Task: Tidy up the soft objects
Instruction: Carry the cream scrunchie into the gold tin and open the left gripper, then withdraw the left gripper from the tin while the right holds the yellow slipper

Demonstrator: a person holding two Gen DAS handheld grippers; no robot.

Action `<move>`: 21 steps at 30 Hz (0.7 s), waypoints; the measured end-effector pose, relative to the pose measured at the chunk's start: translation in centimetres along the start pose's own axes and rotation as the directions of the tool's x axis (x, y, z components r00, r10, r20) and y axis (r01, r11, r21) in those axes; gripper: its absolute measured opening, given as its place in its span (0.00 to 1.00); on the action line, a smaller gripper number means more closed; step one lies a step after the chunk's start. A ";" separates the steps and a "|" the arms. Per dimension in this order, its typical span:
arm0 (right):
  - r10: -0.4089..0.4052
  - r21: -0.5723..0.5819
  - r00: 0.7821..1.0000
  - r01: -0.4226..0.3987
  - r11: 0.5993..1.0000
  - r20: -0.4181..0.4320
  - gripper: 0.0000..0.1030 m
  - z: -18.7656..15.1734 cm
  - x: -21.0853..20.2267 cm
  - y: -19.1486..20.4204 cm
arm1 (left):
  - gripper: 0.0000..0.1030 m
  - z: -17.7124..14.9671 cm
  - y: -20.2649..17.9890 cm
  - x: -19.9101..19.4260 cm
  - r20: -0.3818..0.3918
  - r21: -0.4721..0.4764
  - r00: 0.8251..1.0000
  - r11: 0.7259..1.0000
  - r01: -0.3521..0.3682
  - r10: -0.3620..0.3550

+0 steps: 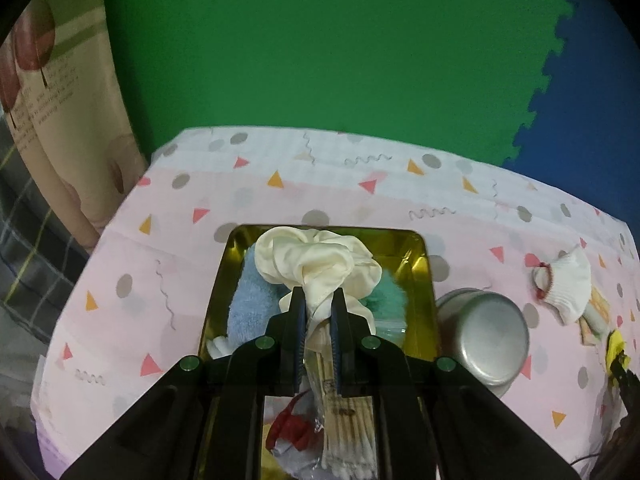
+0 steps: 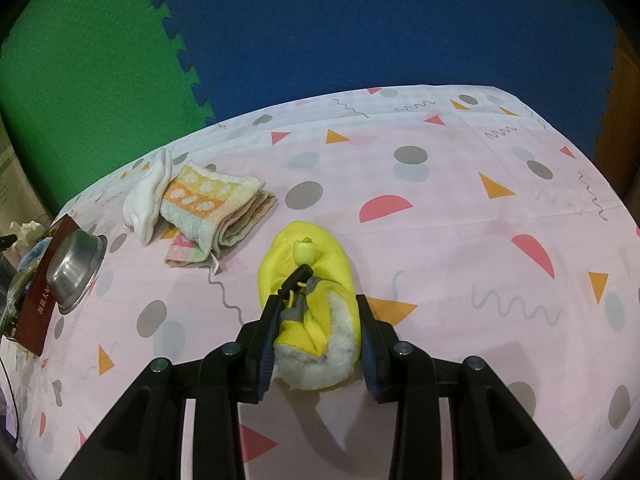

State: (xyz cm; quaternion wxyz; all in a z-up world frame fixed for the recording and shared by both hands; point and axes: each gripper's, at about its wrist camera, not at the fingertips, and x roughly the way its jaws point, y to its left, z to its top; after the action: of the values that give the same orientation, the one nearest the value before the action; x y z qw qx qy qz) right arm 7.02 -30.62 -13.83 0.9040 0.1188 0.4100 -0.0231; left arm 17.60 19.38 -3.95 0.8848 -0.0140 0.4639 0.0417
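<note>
- Two grippers were engaged: the left gripper [image 1: 319,304] was clenched on a cream scrunchie [image 1: 316,264] above the gold tin tray [image 1: 420,264] directly beneath it.
- The right gripper [image 2: 318,316] straddled a yellow fleece-lined bootie [image 2: 308,280]; pad contact could not be told.
- The next move likely called for releasing the scrunchie into the tray.
- Writing on the maroon booklet [image 2: 38,304], left of the right gripper, was unreadable.

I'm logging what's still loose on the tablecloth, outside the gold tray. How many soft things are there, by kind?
White sock: 1
Folded patterned towel: 1
Yellow fleece-lined bootie, between the right gripper's fingers: 1
Total: 3
</note>
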 end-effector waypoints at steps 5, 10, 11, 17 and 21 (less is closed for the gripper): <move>-0.003 -0.002 1.000 0.003 1.000 0.000 0.34 0.0 0.0 0.0 | 0.11 -0.3 0.3 1.8 -0.030 -0.001 1.000 1.000 -0.007 0.007; -0.006 -0.006 1.000 0.006 1.000 -0.001 0.34 0.0 0.1 0.0 | 0.13 -0.4 0.3 3.4 -0.054 0.011 0.998 1.000 -0.018 0.018; -0.007 -0.007 1.000 0.007 1.000 -0.001 0.34 0.0 0.0 0.0 | 0.13 -0.4 0.4 3.6 -0.057 0.009 0.998 1.000 -0.016 0.016; -0.016 -0.015 1.000 0.016 1.000 -0.002 0.34 0.0 0.0 0.2 | 0.21 -0.7 0.4 3.8 -0.052 0.020 0.999 1.000 -0.007 0.008; -0.018 -0.016 1.000 0.018 1.000 -0.002 0.34 0.0 0.0 0.2 | 0.37 -0.9 0.8 3.3 -0.039 0.003 0.999 1.000 0.000 0.000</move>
State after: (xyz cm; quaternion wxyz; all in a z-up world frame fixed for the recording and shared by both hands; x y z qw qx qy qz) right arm 7.06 -30.46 -13.77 0.9042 0.1080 0.4124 -0.0277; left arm 18.71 20.32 -7.15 0.8755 -0.0134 0.4812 0.0408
